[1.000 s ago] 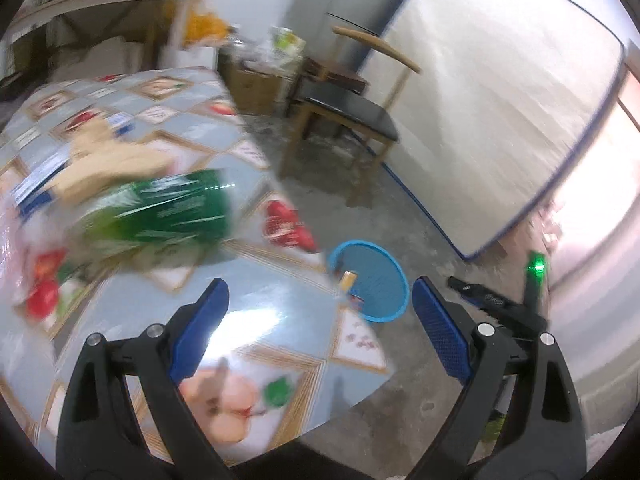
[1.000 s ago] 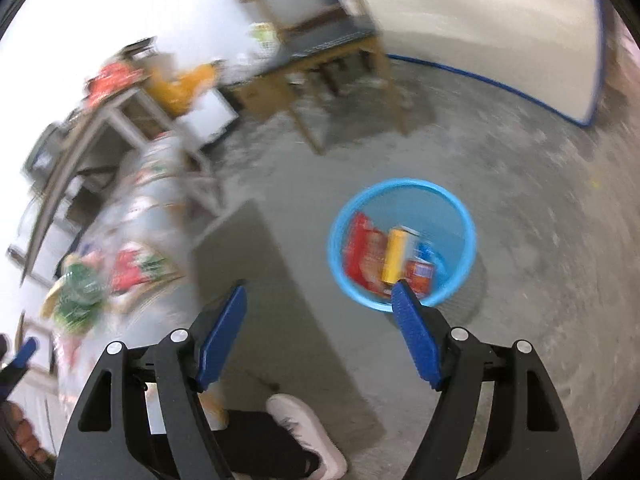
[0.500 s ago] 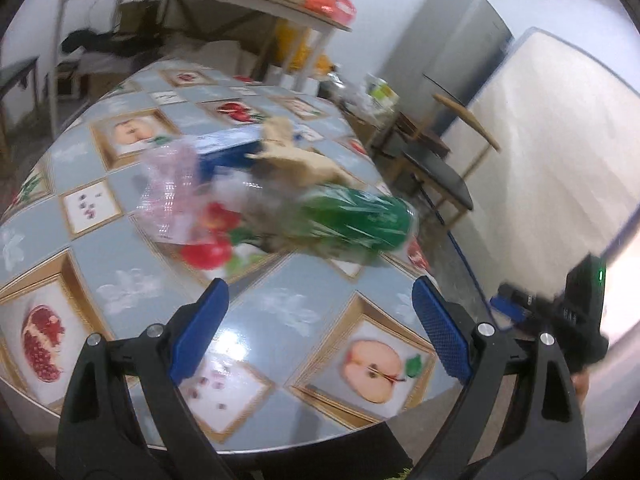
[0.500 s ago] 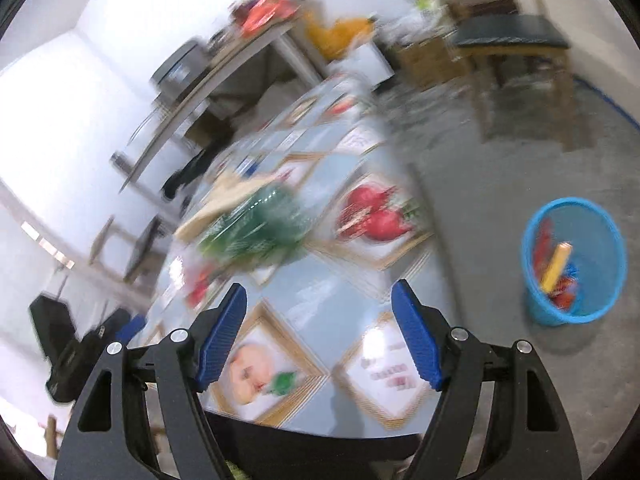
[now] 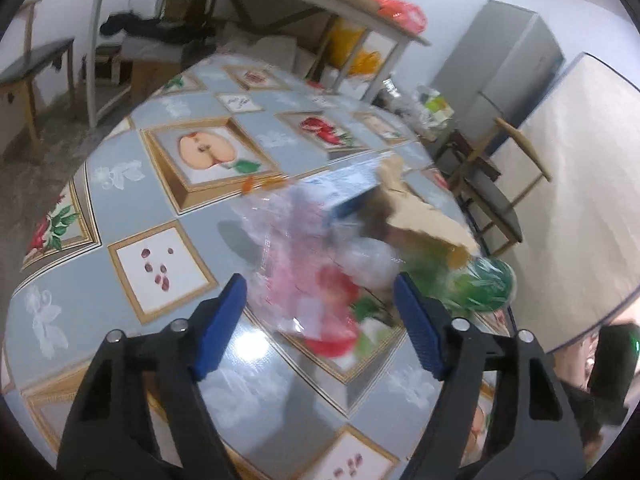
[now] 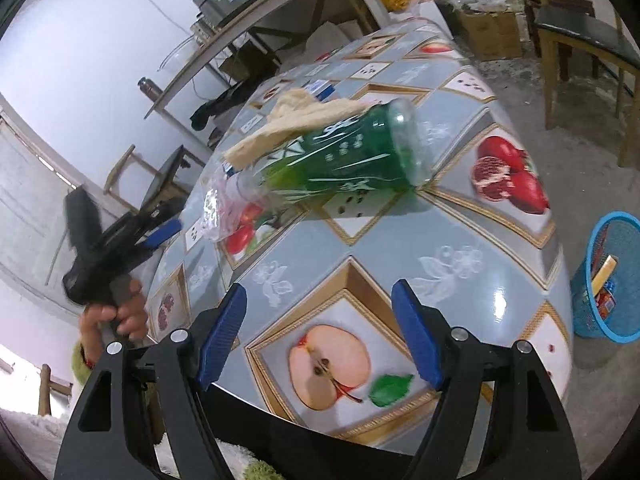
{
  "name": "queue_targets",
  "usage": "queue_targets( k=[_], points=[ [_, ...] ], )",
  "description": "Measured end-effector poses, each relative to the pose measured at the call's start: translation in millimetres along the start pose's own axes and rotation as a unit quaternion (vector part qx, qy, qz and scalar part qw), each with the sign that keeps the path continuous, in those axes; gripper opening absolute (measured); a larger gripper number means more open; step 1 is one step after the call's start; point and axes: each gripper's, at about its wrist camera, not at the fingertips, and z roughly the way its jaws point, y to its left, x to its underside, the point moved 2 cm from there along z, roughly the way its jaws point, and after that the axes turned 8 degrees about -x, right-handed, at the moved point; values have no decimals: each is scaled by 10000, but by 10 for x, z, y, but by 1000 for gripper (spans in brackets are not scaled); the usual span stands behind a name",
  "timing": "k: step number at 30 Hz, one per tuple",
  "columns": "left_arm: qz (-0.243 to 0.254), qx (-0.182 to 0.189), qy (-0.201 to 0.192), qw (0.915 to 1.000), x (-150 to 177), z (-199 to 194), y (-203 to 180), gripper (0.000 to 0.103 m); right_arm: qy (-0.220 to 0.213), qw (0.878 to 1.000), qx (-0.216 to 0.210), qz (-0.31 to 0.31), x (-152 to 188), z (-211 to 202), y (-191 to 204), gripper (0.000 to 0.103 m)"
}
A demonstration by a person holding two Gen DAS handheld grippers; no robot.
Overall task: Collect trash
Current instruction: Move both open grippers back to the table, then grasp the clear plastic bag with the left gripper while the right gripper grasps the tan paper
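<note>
table (image 6: 460, 280): a fruit-print oilcloth is seen; the trash is heaped near its middle, toward the edge above the blue basket (image 6: 616, 320); the basket is stood on the floor, well apart from the heap, with some wrappers already in it
left gripper (image 5: 322, 328): its jaws are closing, yet nothing is pressed by the pads; the clear pink bag (image 5: 288, 256) is framed between the blue fingers (image 5: 218, 328) but looks to lie beyond the tips
right gripper (image 6: 318, 336): held apart and empty over the near table edge; only the apple print is seen between its jaws
green bottle (image 6: 352, 160): laid on its side; long axis is run across the table, base toward the pomegranate print and basket side, neck toward the bag
handling, bottle: judged light and likely empty; smooth, round, prone to roll; best taken across the mid-body, jaws square to the axis
handling, bag: thin, limp, crinkly; any bunched fold can be pinched
brown paper (image 6: 296, 120): draped over the bottle; soft, likely to slide off if the bottle is lifted
blue box (image 5: 348, 192): lies behind the heap; blurred
</note>
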Motion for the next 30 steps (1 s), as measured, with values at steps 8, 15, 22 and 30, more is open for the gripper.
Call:
queue_targets(
  k=[8,15,22,30],
  points=[
    [125,-427,425,9981,-64,385,3,53,134,9999,3,-70,-71,188,73,73],
    [161,-529,552,9969,31,475,13,23,135,9998,-14,-166,-138,213,144,73],
    [199,-497,443,9976,63,384,50,10,-62,9981,-7,-621,-406,155,378,73],
    [329,-564,321,9974,201,136,117,6,-97,9928,165,-1184,-1019,267,599,78]
  ],
)
